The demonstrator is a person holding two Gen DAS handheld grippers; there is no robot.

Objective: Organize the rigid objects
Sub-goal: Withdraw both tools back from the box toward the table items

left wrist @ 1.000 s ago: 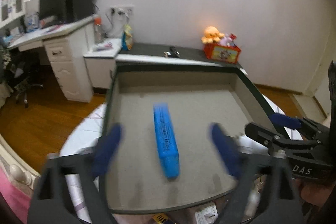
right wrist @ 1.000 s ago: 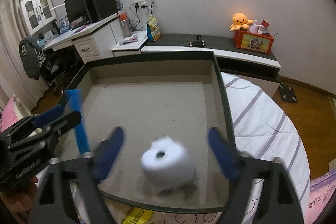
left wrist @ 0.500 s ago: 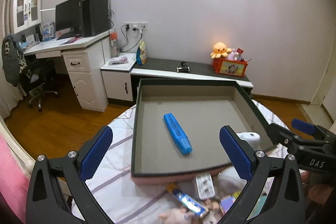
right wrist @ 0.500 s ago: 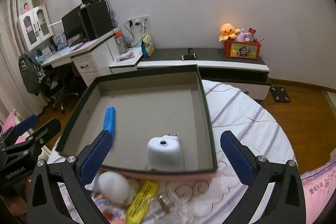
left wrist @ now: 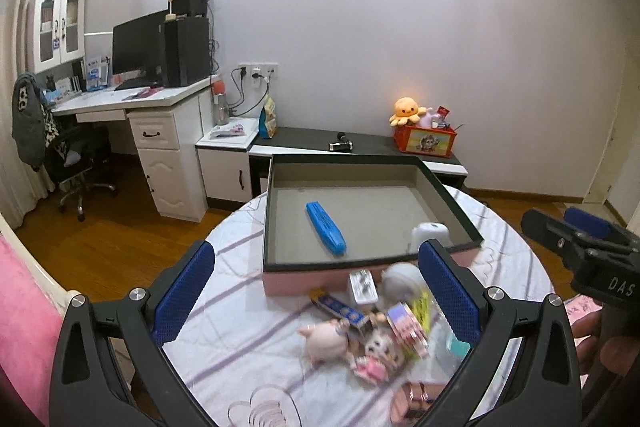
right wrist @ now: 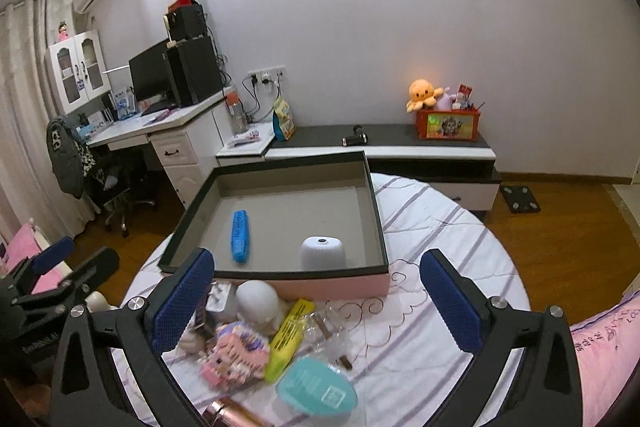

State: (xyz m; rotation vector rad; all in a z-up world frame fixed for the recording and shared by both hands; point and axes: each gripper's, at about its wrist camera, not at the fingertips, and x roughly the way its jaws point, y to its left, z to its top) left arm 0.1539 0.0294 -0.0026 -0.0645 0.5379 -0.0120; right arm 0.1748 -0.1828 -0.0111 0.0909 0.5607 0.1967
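**Both drops done, hand-held grippers clear of the box**

Change vs a second ago: both hand-held grippers were low over the box, left one around the blue case, right one around the white speaker. Now both views are pulled back and higher, whole box and the clutter in front of it visible. Left hand-held gripper [left wrist: 316, 291]: jaws wide apart, nothing between them. Right hand-held gripper [right wrist: 316, 297]: jaws wide apart, empty too.

Where things are:
- Box [right wrist: 378, 219]: open, dark rim, pink outer wall, grey floor.
- Blue case [right wrist: 241, 235]: flat on box floor, left-centre, lengthwise near-to-far.
- White speaker [right wrist: 323, 253]: in box, near-right area, close to the near wall, well apart from the case.
- Pile [right wrist: 260, 339] still outside, just in front of the box's near wall: white round thing, yellow pack, pink block toy, teal oval item, dolls, small packets. Some of it blurred, can't ID all.

My read: two rigid items sorted, release is clean. Next step is probably picking from the pile; soft dolls are mixed with rigid stuff, so selection matters.

Surface: round bed [right wrist: 448, 239] with a white striped sheet, soft, so the box may rock when pressed.

Room: wood floor, desk with monitor far left, low shelf along the far wall with an orange plush on a red bin.
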